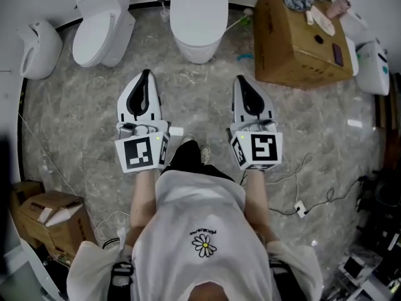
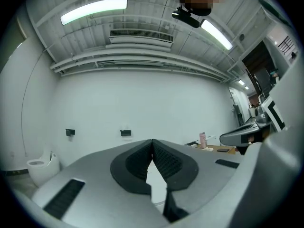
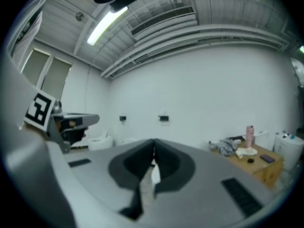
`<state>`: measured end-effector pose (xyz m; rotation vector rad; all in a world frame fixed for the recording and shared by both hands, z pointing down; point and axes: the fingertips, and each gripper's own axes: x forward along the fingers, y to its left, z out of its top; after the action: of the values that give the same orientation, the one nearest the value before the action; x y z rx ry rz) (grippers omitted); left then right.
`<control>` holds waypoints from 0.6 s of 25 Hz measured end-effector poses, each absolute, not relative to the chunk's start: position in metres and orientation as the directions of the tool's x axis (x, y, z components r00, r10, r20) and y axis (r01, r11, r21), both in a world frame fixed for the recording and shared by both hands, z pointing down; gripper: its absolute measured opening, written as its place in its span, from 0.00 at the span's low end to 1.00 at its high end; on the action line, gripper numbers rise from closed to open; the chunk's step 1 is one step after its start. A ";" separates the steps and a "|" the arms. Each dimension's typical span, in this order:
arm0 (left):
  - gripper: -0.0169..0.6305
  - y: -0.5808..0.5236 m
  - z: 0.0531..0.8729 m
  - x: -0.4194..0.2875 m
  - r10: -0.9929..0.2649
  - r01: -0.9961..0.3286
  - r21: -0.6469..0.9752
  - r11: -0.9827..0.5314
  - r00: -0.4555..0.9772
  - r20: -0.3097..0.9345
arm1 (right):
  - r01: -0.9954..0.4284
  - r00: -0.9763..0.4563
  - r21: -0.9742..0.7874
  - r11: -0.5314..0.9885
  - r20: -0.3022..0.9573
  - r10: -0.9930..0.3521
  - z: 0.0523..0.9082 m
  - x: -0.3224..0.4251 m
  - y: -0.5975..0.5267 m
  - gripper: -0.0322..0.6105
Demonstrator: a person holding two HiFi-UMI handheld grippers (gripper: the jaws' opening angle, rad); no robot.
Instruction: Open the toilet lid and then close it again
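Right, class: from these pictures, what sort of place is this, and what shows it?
Probably a workshop or test room, not a home bathroom: the middle toilet and left toilet stand side by side, with a cardboard box and loose cables on the floor.

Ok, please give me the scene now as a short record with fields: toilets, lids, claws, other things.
middle toilet: straight ahead, lid down
left toilet: beside it, also closed
left claw: shut, empty, short of the toilets
right claw: shut, empty
other: cardboard box at right, cluttered on top
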<state>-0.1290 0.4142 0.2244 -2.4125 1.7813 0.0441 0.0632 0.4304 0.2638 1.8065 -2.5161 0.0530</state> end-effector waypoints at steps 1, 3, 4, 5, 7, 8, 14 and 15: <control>0.07 0.413 0.228 -0.129 -0.950 -0.953 -0.094 -0.287 0.296 -0.101 | -0.947 -0.321 -0.011 0.321 0.060 -0.945 0.268 0.063 0.429 0.10; 0.07 0.408 0.235 -0.130 -0.952 -0.954 -0.088 -0.286 0.293 -0.087 | -0.943 -0.332 -0.029 0.331 0.062 -0.941 0.271 0.061 0.427 0.10; 0.07 0.404 0.237 -0.131 -0.952 -0.954 -0.084 -0.287 0.294 -0.085 | -0.942 -0.336 -0.031 0.335 0.062 -0.940 0.272 0.060 0.424 0.10; 0.07 0.399 0.238 -0.131 -0.952 -0.954 -0.079 -0.289 0.295 -0.087 | -0.942 -0.337 -0.027 0.336 0.062 -0.939 0.272 0.060 0.421 0.10; 0.07 0.387 0.239 -0.131 -0.950 -0.954 -0.065 -0.291 0.296 -0.097 | -0.943 -0.332 -0.011 0.332 0.065 -0.941 0.273 0.060 0.410 0.10; 0.07 0.379 0.240 -0.131 -0.949 -0.955 -0.057 -0.292 0.297 -0.103 | -0.944 -0.329 -0.005 0.329 0.066 -0.942 0.274 0.060 0.404 0.10; 0.07 0.313 0.245 -0.126 -0.944 -0.952 -0.028 -0.306 0.307 -0.119 | -0.952 -0.304 0.021 0.306 0.060 -0.951 0.273 0.068 0.348 0.10; 0.07 0.299 0.244 -0.127 -0.944 -0.952 -0.026 -0.306 0.306 -0.122 | -0.953 -0.301 0.023 0.303 0.063 -0.952 0.273 0.068 0.335 0.10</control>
<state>-0.1267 0.2995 0.2444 -2.4627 1.7928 0.1279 0.0684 0.3345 0.2729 1.8176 -2.4835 0.0286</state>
